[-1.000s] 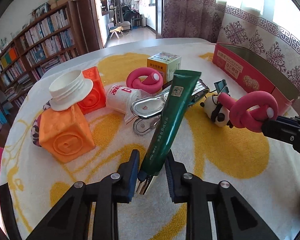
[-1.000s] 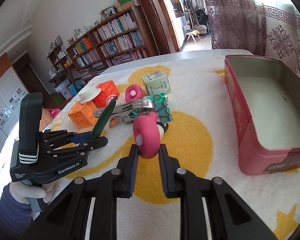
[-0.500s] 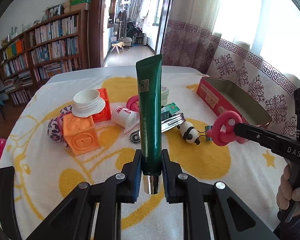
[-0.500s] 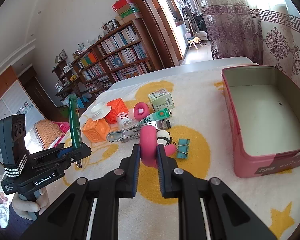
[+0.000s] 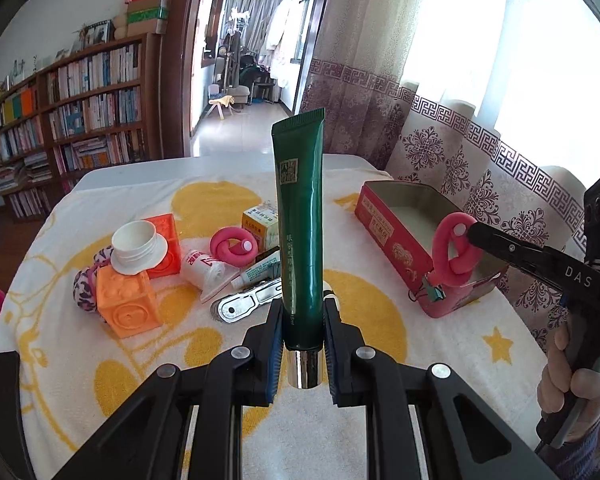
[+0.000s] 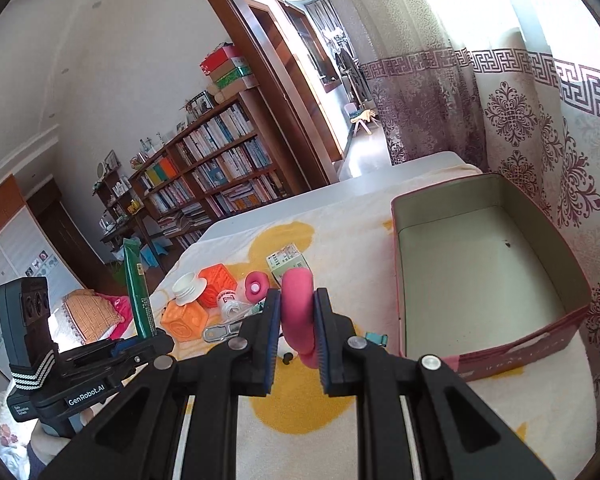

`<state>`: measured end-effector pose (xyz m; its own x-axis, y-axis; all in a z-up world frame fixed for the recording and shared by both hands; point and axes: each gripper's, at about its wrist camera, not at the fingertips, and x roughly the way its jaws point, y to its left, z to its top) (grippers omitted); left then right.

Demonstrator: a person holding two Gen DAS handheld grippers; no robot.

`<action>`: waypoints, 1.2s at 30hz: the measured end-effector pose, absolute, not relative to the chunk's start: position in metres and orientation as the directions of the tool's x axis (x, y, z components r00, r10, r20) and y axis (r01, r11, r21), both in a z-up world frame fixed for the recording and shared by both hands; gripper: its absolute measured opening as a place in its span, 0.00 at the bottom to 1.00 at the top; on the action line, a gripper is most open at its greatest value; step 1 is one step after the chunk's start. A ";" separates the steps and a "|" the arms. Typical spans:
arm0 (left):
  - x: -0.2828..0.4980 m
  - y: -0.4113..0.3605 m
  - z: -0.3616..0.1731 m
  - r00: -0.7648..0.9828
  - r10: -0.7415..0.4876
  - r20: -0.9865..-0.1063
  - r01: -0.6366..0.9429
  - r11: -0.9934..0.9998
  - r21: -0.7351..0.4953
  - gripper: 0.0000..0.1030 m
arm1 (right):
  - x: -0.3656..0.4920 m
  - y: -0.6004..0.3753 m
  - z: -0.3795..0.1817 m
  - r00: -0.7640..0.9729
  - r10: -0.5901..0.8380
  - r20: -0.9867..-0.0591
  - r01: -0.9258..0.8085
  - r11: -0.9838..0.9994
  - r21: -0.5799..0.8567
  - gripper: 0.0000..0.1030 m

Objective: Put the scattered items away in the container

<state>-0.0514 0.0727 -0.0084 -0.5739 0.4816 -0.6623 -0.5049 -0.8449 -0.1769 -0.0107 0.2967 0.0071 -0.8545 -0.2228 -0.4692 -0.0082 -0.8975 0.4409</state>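
Nearest the left wrist camera, the left gripper is clamped on a dark green tube, which stands upright with its silver cap down between the pads and its crimped end up. Nearest the right wrist camera, the right gripper is closed on a pink knotted ring toy, held clear of the counter. Seen from the left wrist, that same toy hangs in front of the near corner of the red tin box, at the right of the scene; a hand grips the handle below.

Mid-distance, on the yellow-and-white cloth: a metal clip, a small white tube, a white crumpled packet, a near orange cube topped by a white lid, with a leopard-print scrunchie touching its left side. A teal binder clip lies near the tin's near left corner.

Farther: a second orange cube, a second pink ring toy, a small yellow-green carton. The tin is open, inside bare apart from a dark speck.

Far left: bookshelves.
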 end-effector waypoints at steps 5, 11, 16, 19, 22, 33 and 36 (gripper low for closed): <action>-0.050 0.104 0.002 -0.561 0.514 -0.649 -0.544 -0.820 -0.179 0.19 | -0.005 0.335 0.020 -0.885 -0.207 -0.418 -0.032 -0.868 0.496 0.18; -0.050 0.127 0.007 -0.550 0.528 -0.647 -0.565 -0.806 -0.177 0.19 | -0.008 0.354 0.014 -0.853 -0.394 -0.342 0.088 -0.755 0.649 0.18; -0.051 0.116 0.008 -0.554 0.539 -0.634 -0.533 -0.815 -0.228 0.19 | -0.021 0.328 0.004 -0.768 -0.554 -0.320 0.203 -0.686 0.699 0.17; -0.051 0.109 0.002 -0.557 0.524 -0.645 -0.512 -0.827 -0.231 0.19 | -0.027 0.316 0.001 -0.782 -0.473 -0.406 0.146 -0.773 0.618 0.17; -0.052 0.102 -0.005 -0.552 0.517 -0.654 -0.495 -0.834 -0.242 0.19 | -0.030 0.329 -0.008 -0.783 -0.449 -0.431 0.083 -0.762 0.642 0.18; -0.051 0.121 -0.015 -0.505 0.533 -0.679 -0.528 -0.813 -0.246 0.19 | -0.016 0.376 -0.011 -0.834 -0.400 -0.381 -0.016 -0.671 0.741 0.78; -0.054 0.150 -0.008 -0.485 0.557 -0.674 -0.571 -0.786 -0.238 0.19 | -0.011 0.379 -0.004 -0.848 -0.372 -0.377 -0.022 -0.687 0.726 0.78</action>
<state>-0.0543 0.1502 -0.0082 -0.4854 0.5571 -0.6738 -0.5709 -0.7856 -0.2383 -0.0113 0.3790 -0.0040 -0.8482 -0.3717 -0.3773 -0.0220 -0.6870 0.7263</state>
